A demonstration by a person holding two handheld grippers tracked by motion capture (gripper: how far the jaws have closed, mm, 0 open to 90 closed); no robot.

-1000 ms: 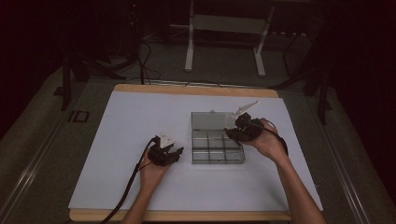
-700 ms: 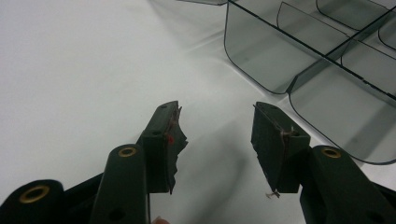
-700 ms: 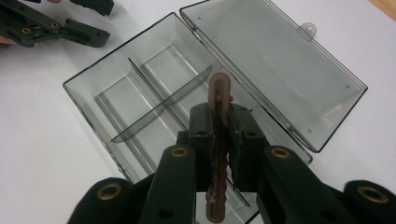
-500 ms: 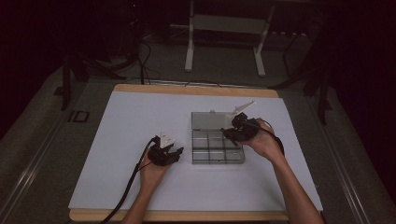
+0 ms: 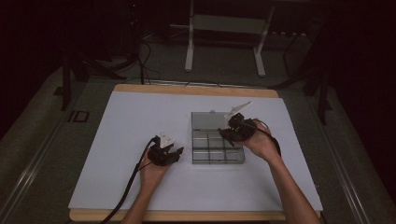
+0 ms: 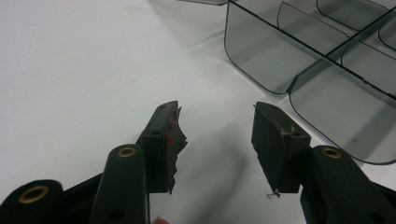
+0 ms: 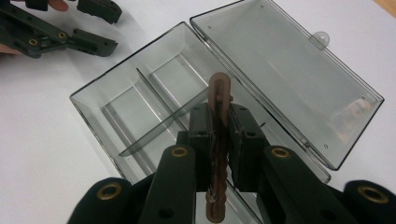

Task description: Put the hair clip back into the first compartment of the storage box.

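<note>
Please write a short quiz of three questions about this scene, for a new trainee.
1. True or false: the right gripper is shut on a brown elastic loop.
2. The left gripper is: A) open with nothing between its pads, B) shut on the box lid.
3. Is the lid of the clear compartment box open or closed?

Key: 1 true; 2 A; 3 open, lying flat beside the box on the table.

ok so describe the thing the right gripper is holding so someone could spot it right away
On the white table sits a clear grey compartment box with its lid open. Above it, the right gripper pinches a small brown elongated loop, upright between its fingers. It is the only brown item among grey plastic and black tools.
</note>
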